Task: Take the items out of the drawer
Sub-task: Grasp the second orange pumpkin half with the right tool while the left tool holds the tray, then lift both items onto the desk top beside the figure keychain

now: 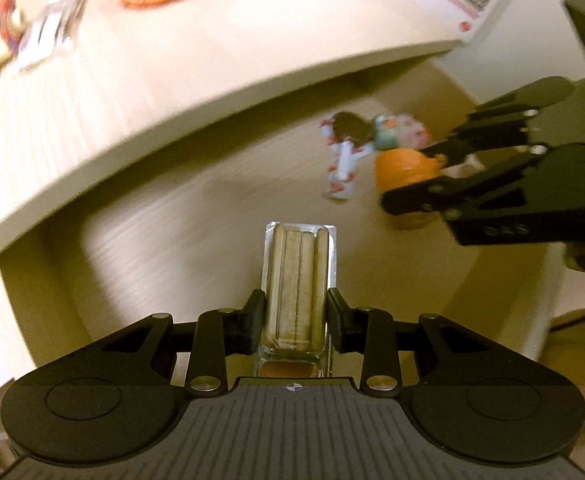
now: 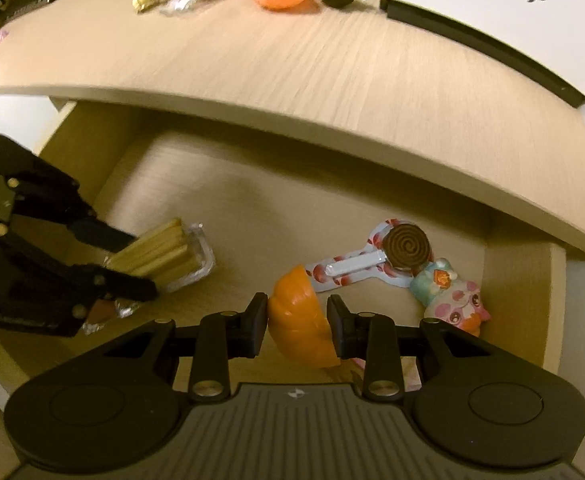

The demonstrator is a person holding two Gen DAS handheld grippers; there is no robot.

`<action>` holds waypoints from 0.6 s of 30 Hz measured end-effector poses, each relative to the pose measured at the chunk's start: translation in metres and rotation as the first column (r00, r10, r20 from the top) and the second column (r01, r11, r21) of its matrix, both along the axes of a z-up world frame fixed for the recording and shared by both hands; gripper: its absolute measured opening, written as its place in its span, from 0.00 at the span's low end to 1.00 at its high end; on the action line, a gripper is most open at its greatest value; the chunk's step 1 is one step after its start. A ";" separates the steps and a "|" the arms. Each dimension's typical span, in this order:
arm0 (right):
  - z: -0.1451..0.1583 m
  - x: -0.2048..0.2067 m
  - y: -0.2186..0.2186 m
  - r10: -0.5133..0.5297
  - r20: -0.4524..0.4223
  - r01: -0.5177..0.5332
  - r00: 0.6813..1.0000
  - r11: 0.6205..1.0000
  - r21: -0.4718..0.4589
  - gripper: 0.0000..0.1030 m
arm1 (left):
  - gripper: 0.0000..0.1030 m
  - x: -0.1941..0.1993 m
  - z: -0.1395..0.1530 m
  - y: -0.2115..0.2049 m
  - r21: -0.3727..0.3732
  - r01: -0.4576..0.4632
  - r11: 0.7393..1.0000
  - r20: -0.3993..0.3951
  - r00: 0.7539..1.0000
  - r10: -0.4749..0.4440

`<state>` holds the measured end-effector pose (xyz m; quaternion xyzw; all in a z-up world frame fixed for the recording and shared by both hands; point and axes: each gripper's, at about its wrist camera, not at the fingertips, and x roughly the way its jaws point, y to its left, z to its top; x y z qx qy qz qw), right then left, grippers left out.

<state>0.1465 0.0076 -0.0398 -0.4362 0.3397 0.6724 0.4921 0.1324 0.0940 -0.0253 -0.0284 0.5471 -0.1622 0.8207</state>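
- Left gripper (image 1: 295, 320): fingers clamped on a clear plastic packet of tan wafer sticks (image 1: 298, 280), held above the floor of the open pale-wood drawer (image 1: 180, 240).
- Right gripper (image 2: 297, 330): fingers clamped on a ribbed orange half-shell of plastic (image 2: 300, 320), at 6 o'clock in its own view.
- Remaining in the drawer: a wrapped brown spiral lollipop (image 2: 406, 246) and a pastel owl figurine (image 2: 452, 296), at 3 o'clock of the shell.
- Risk: the glossy packet is gripped low on its length, so it may well tilt or slip during lifting.
- Risk: the desk top (image 2: 292, 80) overhangs the drawer; either load could strike its edge on a steep exit.
- Views: the right wrist view alone shows the lollipop's spiral clearly; the left wrist view blurs it.
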 end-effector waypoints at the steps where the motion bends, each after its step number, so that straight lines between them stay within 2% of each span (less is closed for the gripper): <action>1: 0.004 0.002 -0.001 -0.009 -0.008 0.009 1.000 1.000 0.009 0.31 | 0.35 -0.002 0.007 -0.001 -0.008 0.012 1.000 0.013 1.000 -0.012; 5: 0.022 0.009 0.000 -0.033 -0.033 0.034 0.999 0.998 0.051 0.31 | 0.35 -0.007 0.044 -0.002 -0.041 0.051 0.998 0.083 0.995 -0.047; 9: 0.058 0.017 0.000 -0.056 -0.062 0.063 0.997 0.990 0.124 0.31 | 0.35 -0.002 0.091 0.015 -0.088 0.029 0.996 0.195 0.981 -0.012; 11: 0.084 0.023 0.002 -0.066 -0.080 0.080 0.995 0.979 0.190 0.31 | 0.35 0.006 0.116 0.030 -0.087 -0.009 0.996 0.274 0.961 0.033; 14: 0.127 0.029 0.013 -0.075 -0.094 0.102 0.993 0.943 0.317 0.31 | 0.35 0.025 0.145 0.057 -0.082 -0.089 0.993 0.377 0.919 0.114; 16: 0.144 0.032 0.027 -0.074 -0.097 0.106 0.993 0.915 0.390 0.31 | 0.35 0.042 0.153 0.072 -0.063 -0.159 0.985 0.425 0.889 0.170; 18: 0.154 0.028 0.044 -0.071 -0.098 0.107 0.993 0.893 0.437 0.31 | 0.35 0.063 0.152 0.087 -0.063 -0.233 0.971 0.441 0.866 0.236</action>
